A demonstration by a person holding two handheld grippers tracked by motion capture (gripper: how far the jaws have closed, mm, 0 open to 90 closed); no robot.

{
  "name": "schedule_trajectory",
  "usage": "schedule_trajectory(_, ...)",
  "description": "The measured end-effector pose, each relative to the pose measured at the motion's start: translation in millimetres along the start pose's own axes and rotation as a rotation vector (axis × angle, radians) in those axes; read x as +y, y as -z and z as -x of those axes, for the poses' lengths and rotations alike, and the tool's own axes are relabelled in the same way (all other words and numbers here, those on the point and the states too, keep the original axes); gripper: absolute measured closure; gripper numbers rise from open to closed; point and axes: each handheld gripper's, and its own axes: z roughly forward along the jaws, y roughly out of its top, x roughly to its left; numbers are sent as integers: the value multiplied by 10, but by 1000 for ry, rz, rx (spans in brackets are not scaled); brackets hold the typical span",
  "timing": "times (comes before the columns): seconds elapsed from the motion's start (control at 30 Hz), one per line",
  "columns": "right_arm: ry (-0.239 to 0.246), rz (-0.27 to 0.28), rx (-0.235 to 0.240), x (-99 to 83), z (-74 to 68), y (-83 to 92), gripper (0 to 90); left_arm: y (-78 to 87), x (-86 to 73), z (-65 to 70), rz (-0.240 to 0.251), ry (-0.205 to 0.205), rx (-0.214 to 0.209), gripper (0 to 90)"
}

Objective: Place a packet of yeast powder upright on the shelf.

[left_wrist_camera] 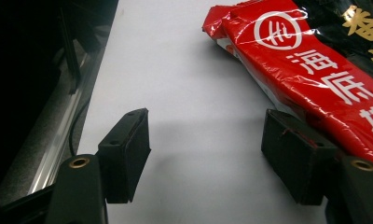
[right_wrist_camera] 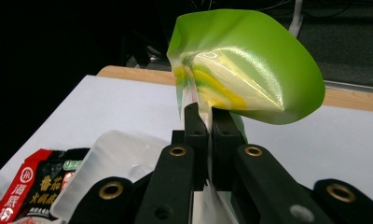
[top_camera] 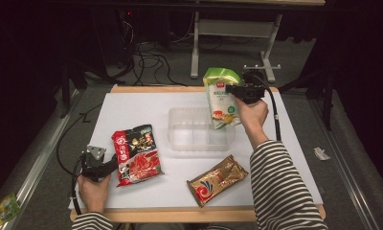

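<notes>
A green and white packet (top_camera: pixel 220 103) hangs over the right end of a clear plastic container (top_camera: pixel 180 129). My right gripper (top_camera: pixel 232 90) is shut on its upper edge. In the right gripper view the two jaws (right_wrist_camera: pixel 207 116) pinch the film, and the packet's green top (right_wrist_camera: pixel 250 70) curls above them. My left gripper (top_camera: pixel 114 165) rests low at the table's front left, open. Its jaws (left_wrist_camera: pixel 205 135) stand wide apart on the white surface. The right one sits against the edge of a red and black packet (left_wrist_camera: pixel 315 70), which lies flat (top_camera: pixel 137 154).
A gold-brown packet (top_camera: pixel 217 179) lies near the front edge, right of centre. The white table top (top_camera: pixel 132 108) has a wooden rim. Cables and a metal stand (top_camera: pixel 195 48) are on the floor beyond. A small green packet (top_camera: pixel 3 208) lies on the floor at the lower left.
</notes>
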Motion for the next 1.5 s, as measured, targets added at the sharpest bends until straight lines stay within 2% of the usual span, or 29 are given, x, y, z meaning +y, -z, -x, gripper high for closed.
schedule_trajectory(0.2,-5,28,-7,-67,-39,-109,878,6,-1,-5,2,5,-3,325)
schedule_trajectory(0.3,-2,12,-15,-172,-27,-170,873,4,-1,-6,1,4,-2,325)
schedule_trajectory(0.37,-9,16,8,-234,-20,-177,860,4,-1,-4,1,3,-2,325)
schedule_trajectory(0.43,9,5,23,-275,-37,-179,843,2,0,-1,0,2,2,325)
schedule_trajectory(0.57,77,-24,16,-328,-96,-144,836,2,-1,1,1,1,5,325)
schedule_trajectory(0.77,134,-96,34,-375,-99,-58,789,4,-1,11,1,-5,6,325)
schedule_trajectory(1.13,171,-145,61,-489,-53,38,813,3,0,18,-2,-12,11,325)
schedule_trajectory(1.33,222,-187,32,-543,-71,96,857,2,1,25,-4,-13,20,325)
schedule_trajectory(1.4,236,-191,16,-598,-47,122,862,1,1,27,-5,-16,18,325)
schedule_trajectory(1.5,235,-210,16,-686,22,154,862,-3,2,31,-6,-16,19,326)
